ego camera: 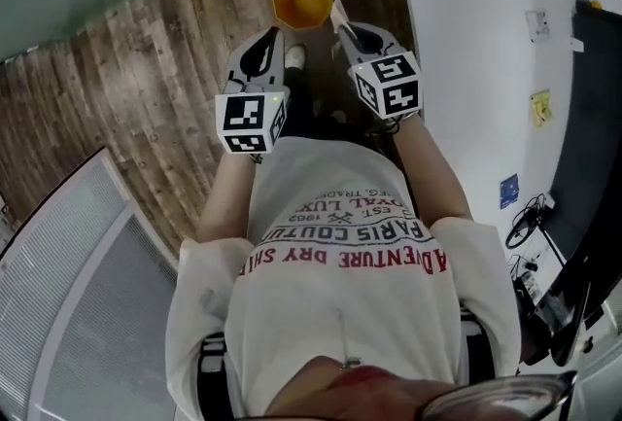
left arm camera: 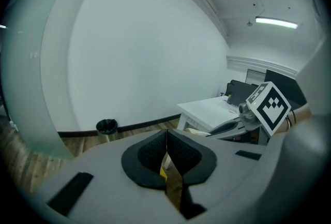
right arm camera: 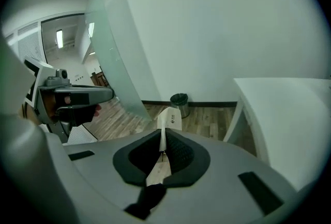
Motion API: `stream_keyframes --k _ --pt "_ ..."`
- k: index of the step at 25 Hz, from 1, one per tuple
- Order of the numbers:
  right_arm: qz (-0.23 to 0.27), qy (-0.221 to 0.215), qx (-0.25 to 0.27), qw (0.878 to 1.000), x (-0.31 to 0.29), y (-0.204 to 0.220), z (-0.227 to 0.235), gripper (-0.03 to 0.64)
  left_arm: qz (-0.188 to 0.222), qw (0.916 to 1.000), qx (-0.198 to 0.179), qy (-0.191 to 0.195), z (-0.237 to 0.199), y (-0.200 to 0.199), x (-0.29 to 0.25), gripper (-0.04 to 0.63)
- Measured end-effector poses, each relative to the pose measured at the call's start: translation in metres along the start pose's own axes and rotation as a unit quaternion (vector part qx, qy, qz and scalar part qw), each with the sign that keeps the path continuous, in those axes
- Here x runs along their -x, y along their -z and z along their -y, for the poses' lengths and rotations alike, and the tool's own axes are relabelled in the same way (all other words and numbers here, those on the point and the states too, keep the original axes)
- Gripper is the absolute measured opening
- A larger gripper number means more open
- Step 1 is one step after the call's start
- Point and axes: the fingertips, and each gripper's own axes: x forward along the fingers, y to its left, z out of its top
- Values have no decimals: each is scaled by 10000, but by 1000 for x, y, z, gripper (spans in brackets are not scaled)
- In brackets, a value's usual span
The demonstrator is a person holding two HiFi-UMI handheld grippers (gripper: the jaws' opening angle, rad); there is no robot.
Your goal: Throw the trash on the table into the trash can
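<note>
My left gripper (ego camera: pixel 275 32) (left arm camera: pixel 166 153) is shut on a crumpled orange-yellow wrapper (ego camera: pixel 301 1), of which only a yellow sliver (left arm camera: pixel 164 171) shows between the pads in the left gripper view. Beside it, my right gripper (ego camera: pixel 342 28) (right arm camera: pixel 163 145) is shut on a white paper slip (right arm camera: pixel 169 117) (ego camera: pixel 338 16) that sticks up past the jaws. Both grippers are held over the wooden floor in front of the person's body. A black mesh trash can (left arm camera: pixel 106 127) (right arm camera: pixel 179 100) stands far ahead by the white wall. The white table (ego camera: pixel 486 20) (right arm camera: pixel 289 109) is to the right.
A frosted glass partition (right arm camera: pixel 116 62) (ego camera: pixel 58 6) stands to the left. White slatted panels (ego camera: pixel 68 273) lie at the lower left of the head view. A black chair and cables (ego camera: pixel 573 244) sit beyond the table on the right. Wooden floor (ego camera: pixel 165 69) leads to the can.
</note>
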Motion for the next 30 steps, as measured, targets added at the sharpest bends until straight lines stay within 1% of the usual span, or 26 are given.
stream_keyframes --k 2,3,5,6,8,10,14,16,18,20,22,26,27,28,29,30 --pt "-199 -150 6 9997 -43 2 -5 34 -52 9998 161 -119 -33 11 -15 23" --pt "-293 -206 9 9994 -65 6 -5 34 -4 9997 232 -96 -47 18 -25 23" --pt "-473 -256 -9 9986 -113 18 0 33 172 9994 291 73 -71 37 -48 23" --pt "-564 -266 -36 9981 -137 25 5 34 193 9993 284 145 -83 50 -62 23" --pt "-725 -299 -121 9968 -182 46 15 34 86 9993 284 209 -104 81 -89 23" --pt "-859 -344 -158 9956 -224 72 25 34 -44 9991 381 198 -122 114 -115 23" --pt "-1167 -362 -51 9925 -298 137 50 34 -221 9966 792 106 -150 183 -162 23" --pt "-1340 -322 -7 9905 -330 174 61 34 -313 9963 802 84 -160 218 -180 23" --pt "-1532 -280 35 9878 -358 211 71 34 -392 9968 693 32 -171 249 -194 23" --pt "-1747 -243 85 9843 -381 245 81 34 -426 9967 686 -36 -181 273 -204 23" --pt "-1944 -207 128 9806 -399 273 89 34 -442 9958 795 -90 -189 293 -211 23" --pt "-2239 -144 -15 9745 -425 309 99 35 -563 9934 986 -152 -197 325 -218 23" --pt "-2289 -97 -85 9734 -428 314 100 76 -589 9930 1011 -146 -197 330 -217 23" --pt "-2334 -54 -143 9723 -430 317 102 186 -610 9928 1027 -137 -197 333 -216 23" --pt "-2363 -24 -182 9715 -430 318 102 207 -630 9926 1035 -129 -197 334 -214 23" --pt "-2362 6 -198 9715 -430 316 101 209 -652 9924 1037 -122 -197 335 -212 23"
